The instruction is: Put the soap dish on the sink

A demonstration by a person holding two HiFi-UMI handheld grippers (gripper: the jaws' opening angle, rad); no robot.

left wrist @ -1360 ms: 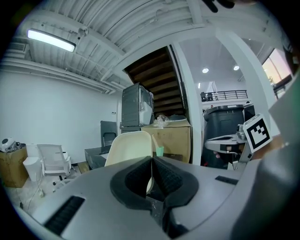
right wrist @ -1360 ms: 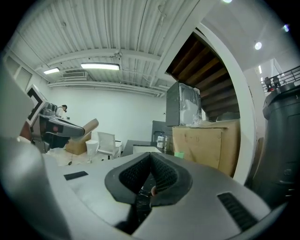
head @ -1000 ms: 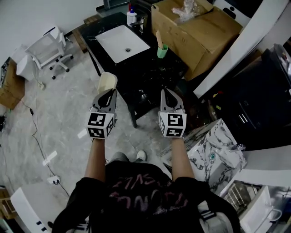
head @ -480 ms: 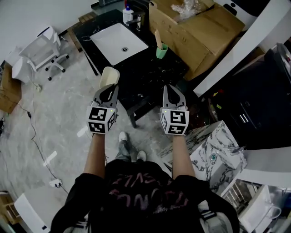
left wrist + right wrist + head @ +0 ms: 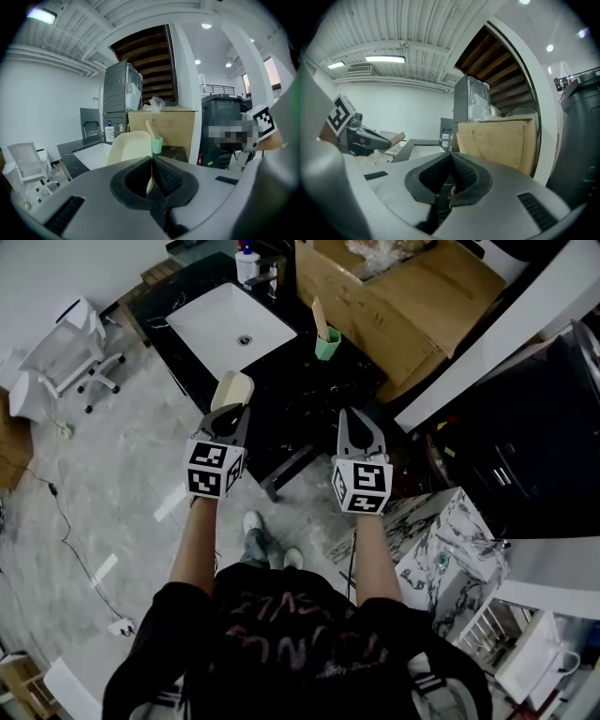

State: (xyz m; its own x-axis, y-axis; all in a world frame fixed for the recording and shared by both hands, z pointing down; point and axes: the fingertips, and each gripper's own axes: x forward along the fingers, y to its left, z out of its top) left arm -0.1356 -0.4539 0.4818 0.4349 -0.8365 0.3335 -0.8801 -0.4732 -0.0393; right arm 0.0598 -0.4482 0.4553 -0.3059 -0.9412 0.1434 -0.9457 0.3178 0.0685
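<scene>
The cream soap dish point(image 5: 232, 390) sticks out ahead of my left gripper point(image 5: 226, 418), which is shut on its near edge. In the left gripper view the soap dish point(image 5: 129, 147) stands upright between the closed jaws of that gripper point(image 5: 151, 161). The white sink point(image 5: 230, 326) is set in a black counter point(image 5: 309, 390), ahead and slightly left of the dish; the dish hangs over the counter's near left edge. My right gripper point(image 5: 355, 420) is shut on nothing and is held level beside the left one. From the right gripper point(image 5: 451, 157) the dish point(image 5: 397, 137) shows at the left.
A green cup point(image 5: 327, 343) with a brush stands on the counter right of the sink. A soap bottle point(image 5: 247, 263) sits behind the basin. A large cardboard box point(image 5: 394, 296) stands at the right. A white chair point(image 5: 61, 352) is on the marble floor at the left.
The person has stepped toward the counter. Both grippers are now closer to the sink, with the soap dish still held in the left one.
</scene>
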